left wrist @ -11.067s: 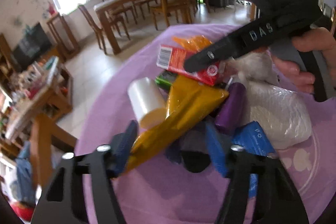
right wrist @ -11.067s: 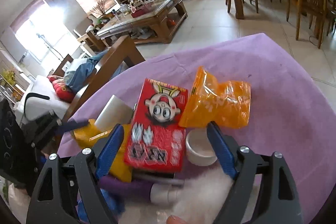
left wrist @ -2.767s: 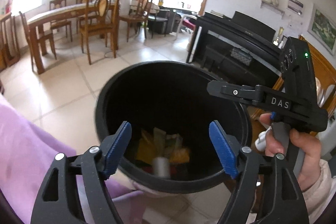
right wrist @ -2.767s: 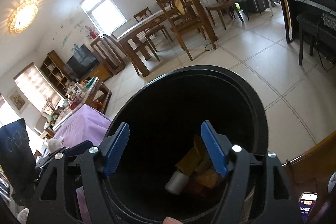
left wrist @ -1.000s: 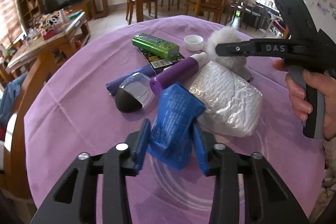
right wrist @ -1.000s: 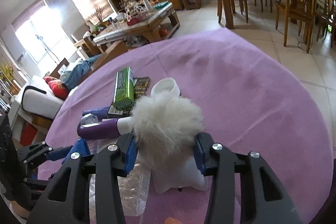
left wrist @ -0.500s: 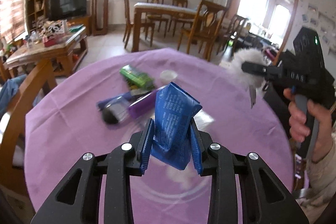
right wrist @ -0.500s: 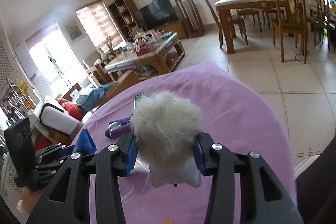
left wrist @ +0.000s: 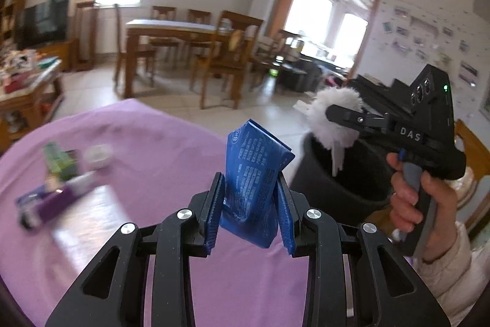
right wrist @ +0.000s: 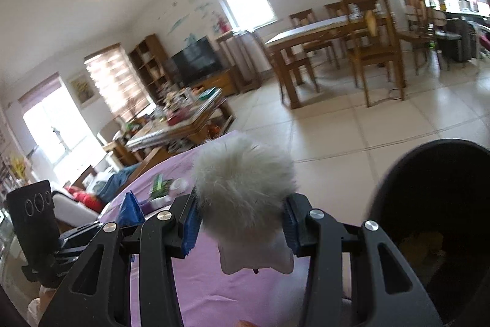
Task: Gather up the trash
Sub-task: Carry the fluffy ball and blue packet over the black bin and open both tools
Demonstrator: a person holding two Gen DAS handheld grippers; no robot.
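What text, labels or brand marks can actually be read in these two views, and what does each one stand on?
"DAS": white letters on the black body of the right hand-held gripper, seen from the left wrist view.
Blue packet in the left hand-held gripper: dense white print and a round mark near its top, too small to read.
Green pack on the purple tablecloth: blurred, unreadable.
Wall pictures: no legible text.
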